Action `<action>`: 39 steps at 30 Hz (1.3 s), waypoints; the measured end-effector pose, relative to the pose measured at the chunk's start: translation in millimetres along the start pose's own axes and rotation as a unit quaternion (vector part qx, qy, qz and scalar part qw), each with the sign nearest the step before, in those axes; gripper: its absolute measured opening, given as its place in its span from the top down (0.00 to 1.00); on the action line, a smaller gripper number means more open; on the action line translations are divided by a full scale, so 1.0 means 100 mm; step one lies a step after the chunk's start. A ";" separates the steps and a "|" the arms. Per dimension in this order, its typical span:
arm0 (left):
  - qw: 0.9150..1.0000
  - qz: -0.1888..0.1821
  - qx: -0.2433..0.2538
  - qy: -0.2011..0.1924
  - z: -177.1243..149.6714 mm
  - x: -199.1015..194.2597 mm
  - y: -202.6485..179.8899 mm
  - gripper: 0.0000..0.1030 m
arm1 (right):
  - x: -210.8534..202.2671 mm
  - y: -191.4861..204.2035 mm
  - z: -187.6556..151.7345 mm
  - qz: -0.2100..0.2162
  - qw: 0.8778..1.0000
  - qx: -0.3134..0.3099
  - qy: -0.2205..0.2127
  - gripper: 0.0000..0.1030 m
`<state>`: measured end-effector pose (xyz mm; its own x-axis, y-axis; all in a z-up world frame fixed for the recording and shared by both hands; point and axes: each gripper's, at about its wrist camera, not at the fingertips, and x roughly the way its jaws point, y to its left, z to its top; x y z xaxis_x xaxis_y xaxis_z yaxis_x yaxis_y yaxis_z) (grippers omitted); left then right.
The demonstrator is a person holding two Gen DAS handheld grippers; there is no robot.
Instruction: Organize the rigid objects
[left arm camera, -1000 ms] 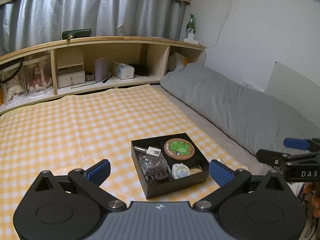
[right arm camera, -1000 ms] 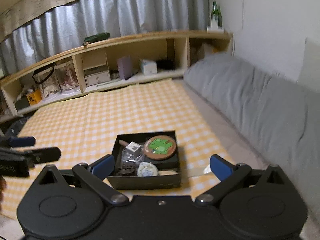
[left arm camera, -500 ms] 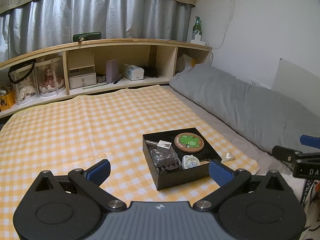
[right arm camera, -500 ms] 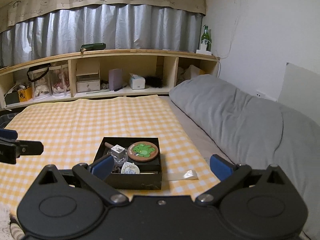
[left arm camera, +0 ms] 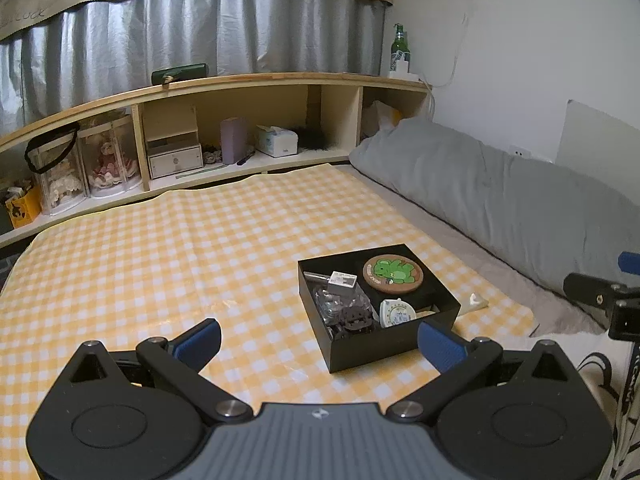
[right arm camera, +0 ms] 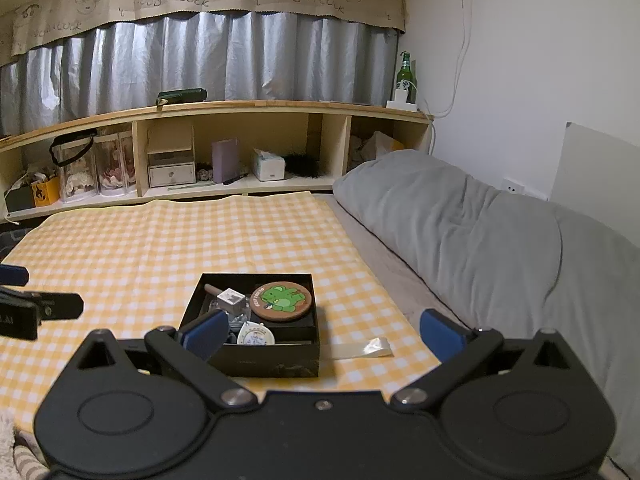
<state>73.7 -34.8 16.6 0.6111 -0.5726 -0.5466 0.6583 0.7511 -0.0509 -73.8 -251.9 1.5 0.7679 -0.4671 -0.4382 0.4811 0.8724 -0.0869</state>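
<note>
A black open box (left arm camera: 362, 354) (right arm camera: 264, 358) sits on the yellow checked cloth (left arm camera: 160, 248) (right arm camera: 120, 248). It holds a round green-frog coaster (left arm camera: 393, 273) (right arm camera: 282, 300), a small white block (left arm camera: 342, 281) (right arm camera: 231, 299), a clear bag of dark pieces (left arm camera: 344, 308) and a white round item (left arm camera: 396, 313) (right arm camera: 255, 336). My left gripper (left arm camera: 320, 342) is open and empty, above and in front of the box. My right gripper (right arm camera: 322, 334) is open and empty, also short of the box.
A strip of clear tape (right arm camera: 362, 349) lies on the cloth right of the box. A grey pillow (right arm camera: 472, 232) runs along the right. A wooden shelf (right arm camera: 240, 148) with boxes, a tissue box and a green bottle (right arm camera: 406, 74) lines the back wall.
Both grippers have drawn back and risen from the box, so it sits smaller and farther off. Both stay open and empty.
</note>
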 end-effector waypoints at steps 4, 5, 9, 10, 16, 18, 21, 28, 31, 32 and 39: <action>1.000 -0.002 0.000 0.000 -0.01 0.01 0.00 0.00 | 0.00 0.00 0.00 0.000 1.000 -0.003 0.000 0.00; 1.000 -0.002 0.000 0.000 -0.01 0.01 0.00 0.00 | 0.00 0.00 0.00 0.001 1.000 -0.005 0.000 0.00; 1.000 -0.002 -0.001 0.000 -0.01 0.01 0.00 0.00 | -0.01 0.00 -0.01 -0.001 1.000 -0.005 -0.001 0.00; 1.000 -0.002 -0.001 0.000 -0.01 0.01 0.00 0.00 | -0.01 0.00 -0.01 -0.001 1.000 -0.006 0.000 0.00; 1.000 -0.001 -0.001 -0.001 0.00 0.00 0.00 0.00 | -0.01 -0.01 -0.01 -0.001 1.000 -0.007 -0.001 0.00; 1.000 -0.002 0.001 -0.002 0.00 0.00 0.01 0.00 | -0.01 0.00 -0.01 -0.001 1.000 -0.006 -0.001 0.00; 1.000 0.000 0.002 -0.001 0.01 0.00 0.00 0.00 | -0.01 0.00 -0.01 -0.001 1.000 -0.006 -0.001 0.00; 1.000 -0.001 0.001 -0.003 0.01 0.00 0.00 0.00 | -0.01 0.00 -0.01 -0.001 1.000 -0.007 0.000 0.00; 1.000 0.000 -0.001 -0.003 0.01 0.00 0.00 0.00 | -0.01 0.00 -0.02 -0.001 1.000 -0.006 0.000 0.00; 1.000 0.000 0.000 -0.003 0.01 0.00 0.00 0.00 | -0.01 0.00 -0.02 -0.001 1.000 -0.006 0.000 0.00; 1.000 0.001 -0.001 -0.004 0.01 0.00 0.01 0.00 | -0.01 0.00 -0.01 -0.001 1.000 -0.007 0.000 0.00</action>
<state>74.7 -34.6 18.0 0.6150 -0.5742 -0.5404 0.6567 0.7523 -0.0520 -75.3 -250.8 0.8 0.7666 -0.4689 -0.4387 0.4768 0.8733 -0.1001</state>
